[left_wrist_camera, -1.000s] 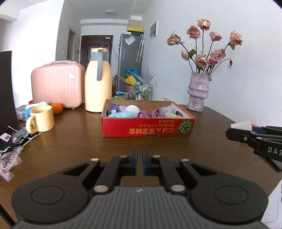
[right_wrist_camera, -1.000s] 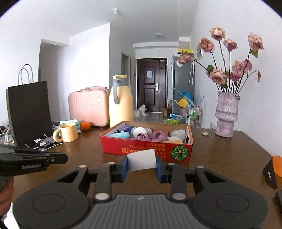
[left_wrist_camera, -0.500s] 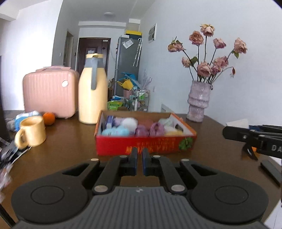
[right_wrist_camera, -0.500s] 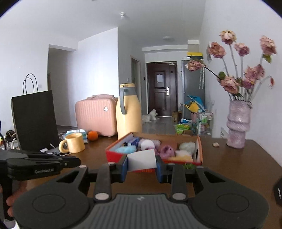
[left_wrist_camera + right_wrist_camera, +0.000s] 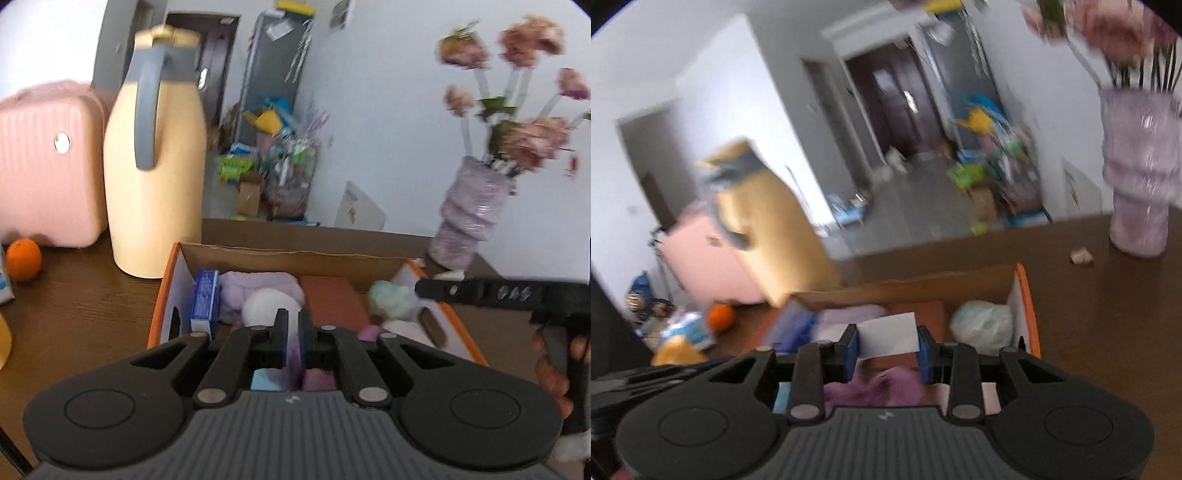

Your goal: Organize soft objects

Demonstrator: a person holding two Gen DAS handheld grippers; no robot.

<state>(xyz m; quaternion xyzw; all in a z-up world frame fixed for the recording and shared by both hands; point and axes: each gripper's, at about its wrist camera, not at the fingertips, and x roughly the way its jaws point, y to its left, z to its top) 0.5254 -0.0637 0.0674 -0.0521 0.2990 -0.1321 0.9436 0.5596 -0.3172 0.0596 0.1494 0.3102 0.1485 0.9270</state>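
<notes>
My left gripper (image 5: 291, 338) has its jaws pressed together on nothing, hanging over the near half of the cardboard box (image 5: 280, 258). My right gripper (image 5: 888, 349) has its jaws part open, clamped on a white card (image 5: 888, 334). Below them lie the soft objects: purple cloth (image 5: 875, 387), a white ball (image 5: 264, 304), a pale bundle (image 5: 984, 325). Beyond on the table (image 5: 74, 306) stands 1 yellow jug (image 5: 157, 173).
</notes>
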